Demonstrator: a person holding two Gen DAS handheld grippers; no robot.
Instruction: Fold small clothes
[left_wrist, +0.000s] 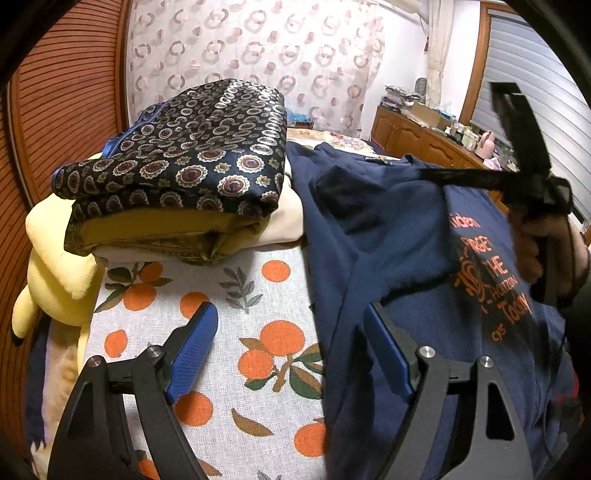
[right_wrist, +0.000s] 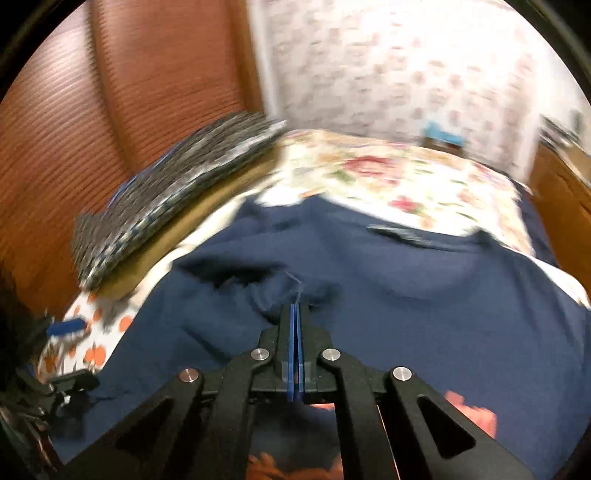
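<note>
L gripper (left_wrist: 291, 350): jaws wide apart, nothing between the pads, hovering over the near part of the bed. Its left blue pad (left_wrist: 194, 347) sits over the orange-print cloth (left_wrist: 236, 369); right pad is over the edge of the navy t-shirt (left_wrist: 388, 236)

R gripper (right_wrist: 296, 308): jaws fully closed, blue pads pressed flat together. Tips sit at a small bunched ridge of the navy t-shirt (right_wrist: 406, 295), a loose thread rising just past them; can't tell if any fabric is actually pinched. R wrist view blurred. In L wrist view the R gripper (left_wrist: 532, 155) shows at the right edge, dark and smeared, w/ the person's hand (left_wrist: 550, 254) wrapped round its handle

T-shirt: spread over the right half of the bed, partly rumpled, orange lettering (left_wrist: 491, 277) face up nr the right edge. Left edge of shirt overlaps the orange-print cloth

Stack of folded clothes (left_wrist: 184, 177) at far left of bed, navy patterned piece on top, mustard and cream layers under; touches shirt's far-left part. Yellow plush toy (left_wrist: 55, 273) at left edge, beside the stack. Floral bedspread (right_wrist: 399, 177) beyond the shirt
</note>
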